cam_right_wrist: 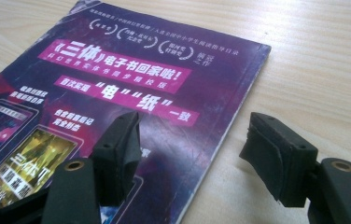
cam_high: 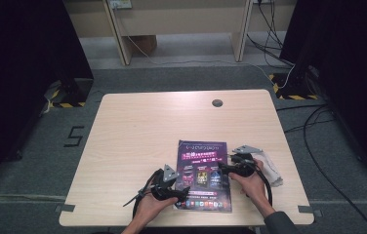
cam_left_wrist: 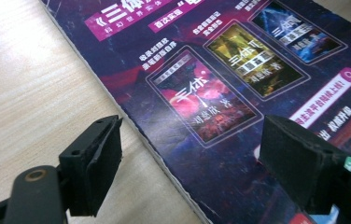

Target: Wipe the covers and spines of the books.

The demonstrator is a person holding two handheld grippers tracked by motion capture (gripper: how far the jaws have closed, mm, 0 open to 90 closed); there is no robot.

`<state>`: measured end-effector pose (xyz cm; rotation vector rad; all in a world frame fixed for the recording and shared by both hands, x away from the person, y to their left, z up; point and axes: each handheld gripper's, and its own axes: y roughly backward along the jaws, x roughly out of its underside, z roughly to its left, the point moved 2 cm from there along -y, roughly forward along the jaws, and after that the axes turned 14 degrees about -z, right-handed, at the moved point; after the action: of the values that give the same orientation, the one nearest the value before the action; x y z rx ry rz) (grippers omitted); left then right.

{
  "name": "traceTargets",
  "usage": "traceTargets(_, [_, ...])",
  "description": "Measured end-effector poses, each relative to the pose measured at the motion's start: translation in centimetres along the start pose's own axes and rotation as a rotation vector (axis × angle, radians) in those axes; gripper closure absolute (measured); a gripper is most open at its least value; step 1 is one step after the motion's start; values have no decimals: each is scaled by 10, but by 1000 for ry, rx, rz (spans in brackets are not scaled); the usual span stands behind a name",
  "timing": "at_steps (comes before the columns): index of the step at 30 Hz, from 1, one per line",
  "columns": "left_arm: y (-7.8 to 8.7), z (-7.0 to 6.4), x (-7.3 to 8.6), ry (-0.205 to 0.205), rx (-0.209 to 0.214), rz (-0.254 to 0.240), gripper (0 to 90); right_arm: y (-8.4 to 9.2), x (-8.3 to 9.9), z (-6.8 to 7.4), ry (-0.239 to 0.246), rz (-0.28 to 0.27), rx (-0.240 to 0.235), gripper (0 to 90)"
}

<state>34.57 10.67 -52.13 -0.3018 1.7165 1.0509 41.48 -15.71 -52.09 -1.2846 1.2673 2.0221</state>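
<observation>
Work in hand: both grippers closing in on the purple booklet (cam_high: 204, 176), 1 at each long edge.
Booklet: lies flat and shut on the counter (cam_high: 137, 131), near the front edge, cover up.
Left gripper (cam_high: 177, 191): jaws wide, straddling the booklet's left edge, pads clear of it.
Right gripper (cam_high: 223, 169): jaws apart, straddling the right edge, nothing pinched.
Done: approach and lining up, by my reading.
Left: the grip itself, then any lifting or opening.
Beside: a crumpled white cloth (cam_high: 271, 168) right of the booklet, untouched.
</observation>
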Motion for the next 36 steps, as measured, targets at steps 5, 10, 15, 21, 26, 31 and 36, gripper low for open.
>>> traceTargets(5, [-5,0,1,18,8,7,202,-6,1,-1,-12,8,1,359])
traceTargets(10, [-7,-4,2,31,24,10,198,-11,-1,4,-29,10,-27,328])
traceTargets(15, [-6,-6,2,39,26,18,196,-11,-2,2,-59,4,-34,341])
traceTargets(21, [-2,-20,3,15,97,35,217,-10,-3,-7,-149,-11,-46,343])
traceTargets(26, [-2,-24,4,4,108,32,216,-8,-3,-12,-219,-10,-61,353])
traceTargets(31, [-1,-24,5,2,105,25,222,-5,-2,-10,-225,-5,-51,363])
traceTargets(36, [-1,-25,6,0,101,18,220,0,1,-10,-254,-10,-49,377])
